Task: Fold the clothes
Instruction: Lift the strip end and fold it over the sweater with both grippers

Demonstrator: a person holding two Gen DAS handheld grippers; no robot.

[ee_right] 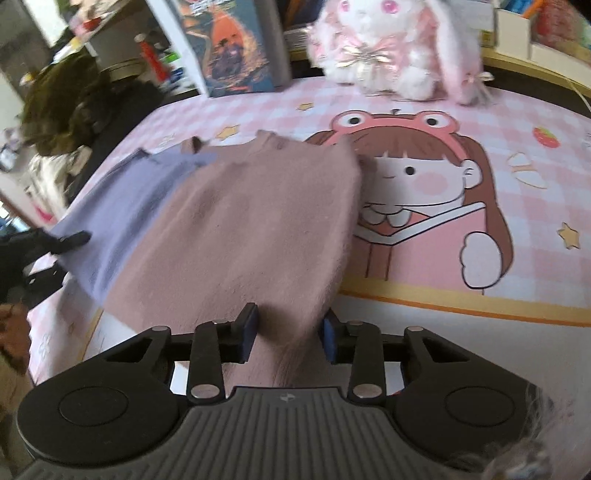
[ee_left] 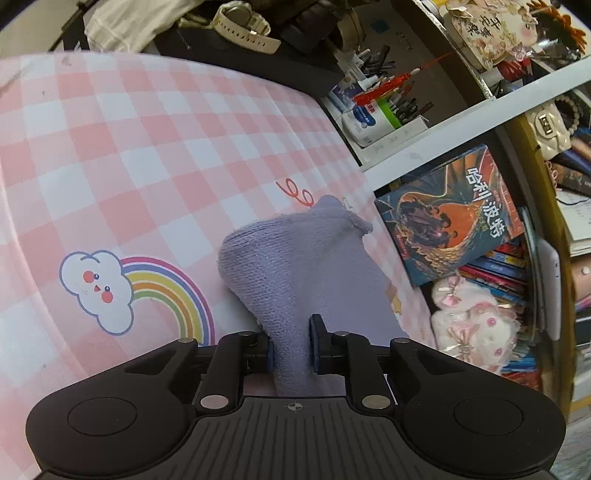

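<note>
Two tongs: left (ee_left: 290,347) pinches purple sock (ee_left: 295,258), right (ee_right: 288,338) pink sock (ee_right: 258,221).

Left gripper (ee_left: 291,350) and right gripper (ee_right: 288,338): matte black ribbed housings, two round side discs, silver pivot screws, black linkage arms, blue-padded fingers, small crosshair mark at centre

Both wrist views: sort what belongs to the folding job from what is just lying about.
Job:
lilac garment, clamped in left gripper
dusty-pink garment, between the fingers of right gripper

Lying about:
plush rabbit
Harry Potter book
wristwatch
cream handbag
</note>
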